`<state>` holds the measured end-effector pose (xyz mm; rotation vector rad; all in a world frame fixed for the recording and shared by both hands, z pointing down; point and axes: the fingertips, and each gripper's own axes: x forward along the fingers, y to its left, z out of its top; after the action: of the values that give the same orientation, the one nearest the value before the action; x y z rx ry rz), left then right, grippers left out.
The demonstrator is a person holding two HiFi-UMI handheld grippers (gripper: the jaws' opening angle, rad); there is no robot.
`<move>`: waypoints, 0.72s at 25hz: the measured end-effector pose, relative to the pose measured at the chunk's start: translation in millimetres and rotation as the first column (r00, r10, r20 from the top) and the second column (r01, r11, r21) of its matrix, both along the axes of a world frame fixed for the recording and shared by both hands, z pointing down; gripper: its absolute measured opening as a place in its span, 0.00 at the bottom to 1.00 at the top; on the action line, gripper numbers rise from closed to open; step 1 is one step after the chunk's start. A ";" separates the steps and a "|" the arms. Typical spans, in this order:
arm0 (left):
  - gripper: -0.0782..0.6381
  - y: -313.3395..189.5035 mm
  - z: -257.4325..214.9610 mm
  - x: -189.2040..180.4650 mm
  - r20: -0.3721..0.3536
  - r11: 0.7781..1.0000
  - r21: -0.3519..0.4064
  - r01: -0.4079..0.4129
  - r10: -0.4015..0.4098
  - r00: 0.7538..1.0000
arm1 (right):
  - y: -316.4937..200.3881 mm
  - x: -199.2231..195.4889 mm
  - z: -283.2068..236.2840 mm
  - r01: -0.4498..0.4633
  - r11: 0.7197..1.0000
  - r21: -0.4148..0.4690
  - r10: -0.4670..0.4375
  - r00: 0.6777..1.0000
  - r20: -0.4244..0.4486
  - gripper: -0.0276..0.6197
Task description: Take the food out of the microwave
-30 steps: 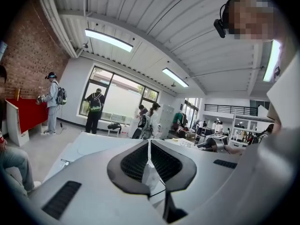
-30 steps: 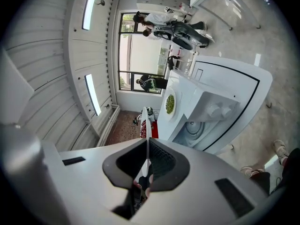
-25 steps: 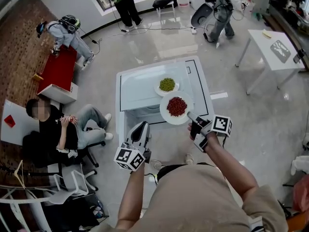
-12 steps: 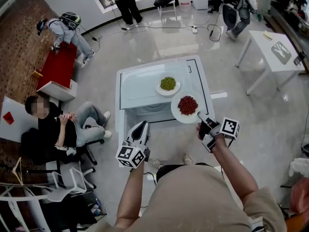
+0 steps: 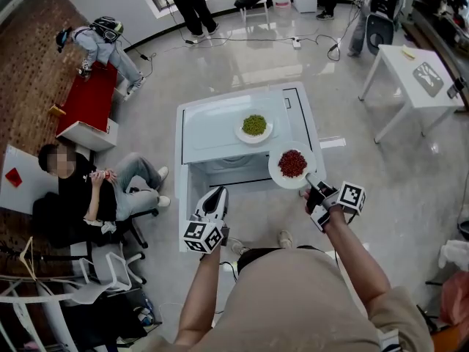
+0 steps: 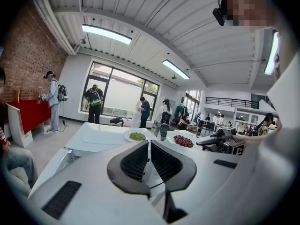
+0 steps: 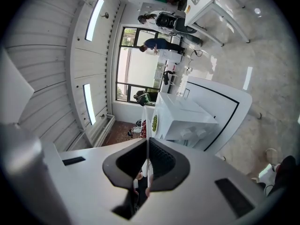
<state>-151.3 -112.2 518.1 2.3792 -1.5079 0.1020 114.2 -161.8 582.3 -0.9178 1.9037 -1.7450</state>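
**Plate out, pinched at the rim**

Plate of red beans [image 5: 292, 165] hangs just right of the microwave [image 5: 212, 134], about over the near right corner of the table [image 5: 308, 119]. Your right gripper [image 5: 311, 182] has its jaws closed down hard on the thin near rim. Your left gripper [image 5: 214, 196] sits near the microwave's front, jaws together on nothing. A plate of green peas [image 5: 254, 127] rests on the microwave's top. Expect the held plate to be stiff, glazed and slick (and breakable if it slips), with its weight levering out far from that single pinch. The beans look loose and would roll, so keep it level. The bare rim is your only sensible hold.
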 end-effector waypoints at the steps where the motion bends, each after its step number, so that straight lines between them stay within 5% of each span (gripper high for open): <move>1: 0.12 0.6 3.2 0.1 0.002 1.000 -0.005 0.003 -0.003 1.000 | 0.2 2.1 2.8 -0.002 1.000 -0.001 0.002 1.000 0.000 0.07; 18: 0.12 12.3 50.2 11.4 0.057 0.997 -0.073 0.020 -0.016 0.998 | 14.6 19.4 47.8 -0.035 0.998 -0.059 0.035 0.999 0.004 0.07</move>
<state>-139.9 -99.9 568.3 2.3223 -1.5236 0.2178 133.6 -147.3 630.1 -0.9608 1.8305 -1.7896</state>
